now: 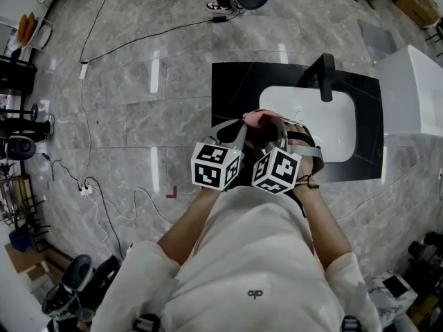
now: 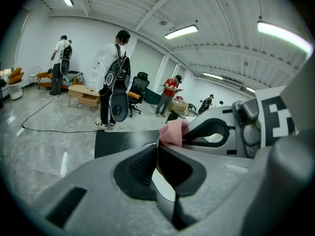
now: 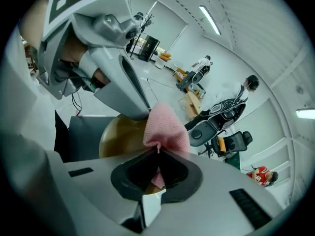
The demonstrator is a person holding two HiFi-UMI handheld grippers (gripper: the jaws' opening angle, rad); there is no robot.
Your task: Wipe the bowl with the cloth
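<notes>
Head view: the left gripper [image 1: 239, 131] and right gripper [image 1: 268, 131] meet over the black tabletop [image 1: 232, 88], beside the sink [image 1: 311, 116].

Left gripper view: its jaws pinch the rim of the bowl [image 2: 157, 163]. The pink cloth [image 2: 173, 132] is just ahead.

Right gripper view: its jaws pinch the cloth. The bowl is just ahead, to the left.

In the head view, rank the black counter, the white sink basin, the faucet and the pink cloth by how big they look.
1. black counter
2. white sink basin
3. faucet and pink cloth look about alike; the cloth is partly hidden, so I leave them unranked.
</notes>
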